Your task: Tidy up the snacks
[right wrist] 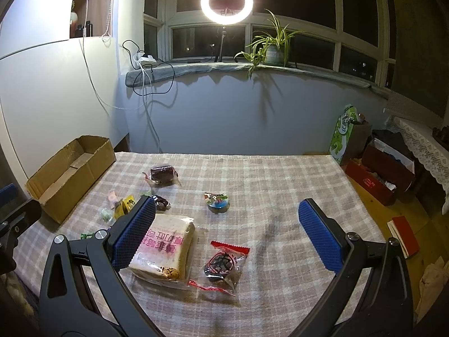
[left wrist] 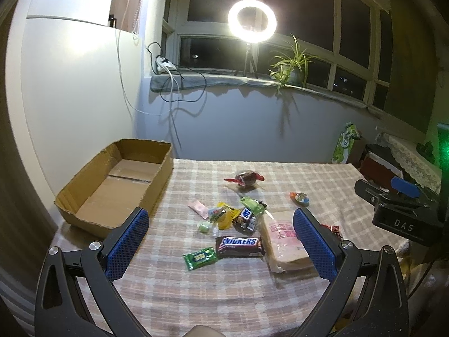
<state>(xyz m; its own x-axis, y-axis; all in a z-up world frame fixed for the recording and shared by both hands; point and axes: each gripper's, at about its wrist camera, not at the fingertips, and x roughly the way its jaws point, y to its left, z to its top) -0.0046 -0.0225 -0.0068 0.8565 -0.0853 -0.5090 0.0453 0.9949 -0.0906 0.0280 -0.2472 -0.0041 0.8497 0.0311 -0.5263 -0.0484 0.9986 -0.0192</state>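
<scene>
Snacks lie scattered on the checked tablecloth (left wrist: pixel 196 295). In the left wrist view I see a Snickers bar (left wrist: pixel 240 246), a small green packet (left wrist: pixel 199 257), a wrapped bread loaf (left wrist: pixel 284 243), a yellow packet (left wrist: pixel 223 215) and a dark cake in red wrap (left wrist: pixel 244 179). An empty cardboard box (left wrist: pixel 118 185) stands at the table's left. My left gripper (left wrist: pixel 220 243) is open above the Snickers area. My right gripper (right wrist: pixel 227 234) is open and empty above the bread loaf (right wrist: pixel 165 247) and a clear red-edged snack bag (right wrist: pixel 223 265).
A small round jelly cup (right wrist: pixel 219 200) sits mid-table. The box also shows in the right wrist view (right wrist: pixel 70 174). Beyond the table's right edge are a red box (right wrist: pixel 378 179) and a green carton (right wrist: pixel 343 134). A ring light (right wrist: pixel 226 2) and plant (right wrist: pixel 272 47) stand on the sill.
</scene>
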